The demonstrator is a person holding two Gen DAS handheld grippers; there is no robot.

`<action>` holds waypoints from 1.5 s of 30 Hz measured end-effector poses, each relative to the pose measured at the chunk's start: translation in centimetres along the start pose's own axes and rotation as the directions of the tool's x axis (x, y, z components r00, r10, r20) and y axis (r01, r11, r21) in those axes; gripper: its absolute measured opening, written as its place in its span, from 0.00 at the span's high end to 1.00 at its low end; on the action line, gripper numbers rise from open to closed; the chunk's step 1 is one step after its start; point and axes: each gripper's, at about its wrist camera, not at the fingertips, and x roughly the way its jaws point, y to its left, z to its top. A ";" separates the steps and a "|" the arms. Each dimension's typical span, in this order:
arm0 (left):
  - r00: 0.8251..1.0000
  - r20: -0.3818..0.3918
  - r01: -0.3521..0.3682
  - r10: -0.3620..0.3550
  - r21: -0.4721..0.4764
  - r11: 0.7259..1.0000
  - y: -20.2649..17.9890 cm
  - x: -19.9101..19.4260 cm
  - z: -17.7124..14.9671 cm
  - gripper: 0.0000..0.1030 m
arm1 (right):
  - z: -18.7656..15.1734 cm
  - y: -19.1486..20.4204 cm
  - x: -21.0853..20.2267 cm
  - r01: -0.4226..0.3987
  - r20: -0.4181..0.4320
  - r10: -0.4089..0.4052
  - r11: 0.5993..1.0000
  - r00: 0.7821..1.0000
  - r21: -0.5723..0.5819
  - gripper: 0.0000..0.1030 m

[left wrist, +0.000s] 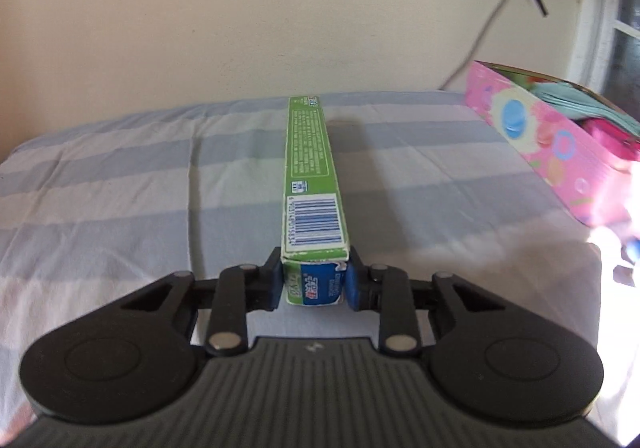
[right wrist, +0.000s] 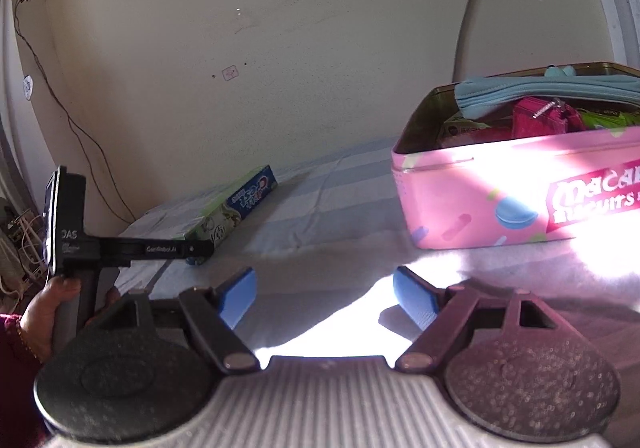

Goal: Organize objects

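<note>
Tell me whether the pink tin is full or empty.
Nearly full: the lidless pink tin holds a blue pouch and red purse up to its rim.

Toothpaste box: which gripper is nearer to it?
Left. The left gripper has its jaws shut on the near end of the toothpaste box. The right gripper is open and apart from it, over the bedsheet.

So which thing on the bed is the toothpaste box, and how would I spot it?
Start at the striped bed sheet below the cream wall. Left of the pink biscuit tin, full of pouches, lies a long thin toothpaste box. It is the only green carton there, with a blue barcode on top, and the left gripper has its blue jaws shut on the near end.
</note>
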 end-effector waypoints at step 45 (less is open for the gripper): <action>0.969 0.038 0.247 -0.246 -0.025 0.969 -3.8 -6.6 -4.7 0.26 | -0.9 2.2 -0.4 -0.098 -0.139 0.062 0.957 0.988 -0.272 0.41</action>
